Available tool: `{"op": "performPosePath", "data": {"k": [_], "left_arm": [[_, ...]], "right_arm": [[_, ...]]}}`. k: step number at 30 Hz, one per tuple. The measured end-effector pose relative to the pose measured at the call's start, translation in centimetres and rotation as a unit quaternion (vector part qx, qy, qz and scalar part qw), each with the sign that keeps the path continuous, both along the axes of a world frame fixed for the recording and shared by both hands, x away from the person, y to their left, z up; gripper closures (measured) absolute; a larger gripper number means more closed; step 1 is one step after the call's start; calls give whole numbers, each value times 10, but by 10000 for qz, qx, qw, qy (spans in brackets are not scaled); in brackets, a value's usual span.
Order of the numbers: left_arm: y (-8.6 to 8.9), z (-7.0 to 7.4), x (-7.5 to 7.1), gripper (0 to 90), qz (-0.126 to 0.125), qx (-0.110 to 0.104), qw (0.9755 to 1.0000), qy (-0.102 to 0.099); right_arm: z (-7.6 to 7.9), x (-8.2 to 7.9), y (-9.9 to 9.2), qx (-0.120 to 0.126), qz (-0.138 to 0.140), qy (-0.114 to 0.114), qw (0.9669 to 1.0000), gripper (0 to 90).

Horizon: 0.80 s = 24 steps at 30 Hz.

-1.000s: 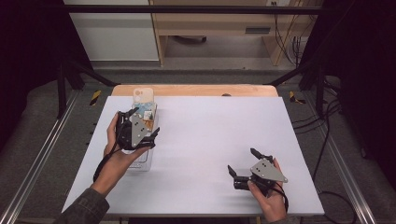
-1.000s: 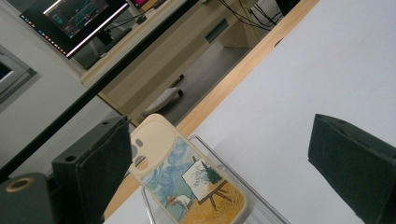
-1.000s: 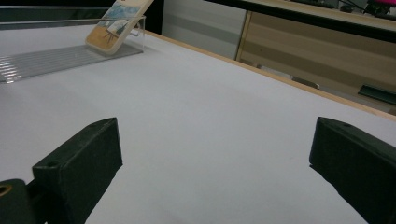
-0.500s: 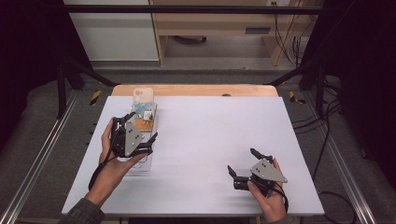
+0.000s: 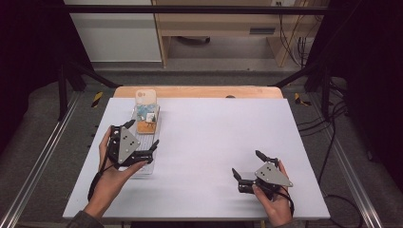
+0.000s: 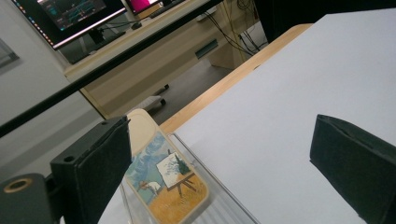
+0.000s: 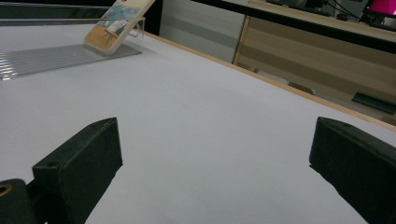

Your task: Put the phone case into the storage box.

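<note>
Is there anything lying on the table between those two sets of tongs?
No. In the high view, the stretch of white table between the left tongs and the right tongs is bare.

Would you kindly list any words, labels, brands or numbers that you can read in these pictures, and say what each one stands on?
No text can be read.
Phone case on the clear stand: a painted picture of an easel, no words.
Monitors beyond the table: the screen contents are too blurred to read.
Left gripper and right gripper: no markings visible.
</note>
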State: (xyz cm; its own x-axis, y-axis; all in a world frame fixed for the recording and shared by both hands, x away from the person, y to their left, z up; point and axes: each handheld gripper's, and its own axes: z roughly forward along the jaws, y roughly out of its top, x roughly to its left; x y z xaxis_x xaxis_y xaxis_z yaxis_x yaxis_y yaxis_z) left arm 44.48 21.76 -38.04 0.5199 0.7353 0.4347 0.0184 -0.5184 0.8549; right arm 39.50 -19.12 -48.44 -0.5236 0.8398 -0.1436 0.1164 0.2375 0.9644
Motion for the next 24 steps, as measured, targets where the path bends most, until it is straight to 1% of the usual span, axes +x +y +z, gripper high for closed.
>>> {"op": "performPosePath", "data": {"k": [2, 6, 15, 17, 18, 21, 22, 24], "left_arm": [[4, 0, -2, 50, 10, -114, 9999, 20], [14, -2, -6, 47, 60, -460, 9989, 73], [28, -4, -15, 40, 43, -864, 9962, 68], [32, -3, -17, 39, 71, -921, 9957, 49], [34, -3, -17, 39, 69, -947, 9955, -7], [42, -4, -19, 37, 92, -1141, 9934, 21], [44, -5, -20, 36, 117, -1224, 9924, 87], [49, -6, -22, 35, 133, -1354, 9907, 97]], "right_arm": [[0, 0, 0, -3, 0, -2, 10000, 24], [0, 0, 0, -3, 3, 9, 10000, 25], [0, 0, 0, -16, 5, 14, 10000, 24], [0, 0, 0, -14, 1, 18, 10000, 24], [0, 0, 0, -9, 1, 16, 10000, 24], [0, 0, 0, -15, 4, 22, 10000, 24], [0, 0, 0, -16, 4, 23, 10000, 25], [0, 0, 0, -16, 2, 23, 10000, 24]]}}
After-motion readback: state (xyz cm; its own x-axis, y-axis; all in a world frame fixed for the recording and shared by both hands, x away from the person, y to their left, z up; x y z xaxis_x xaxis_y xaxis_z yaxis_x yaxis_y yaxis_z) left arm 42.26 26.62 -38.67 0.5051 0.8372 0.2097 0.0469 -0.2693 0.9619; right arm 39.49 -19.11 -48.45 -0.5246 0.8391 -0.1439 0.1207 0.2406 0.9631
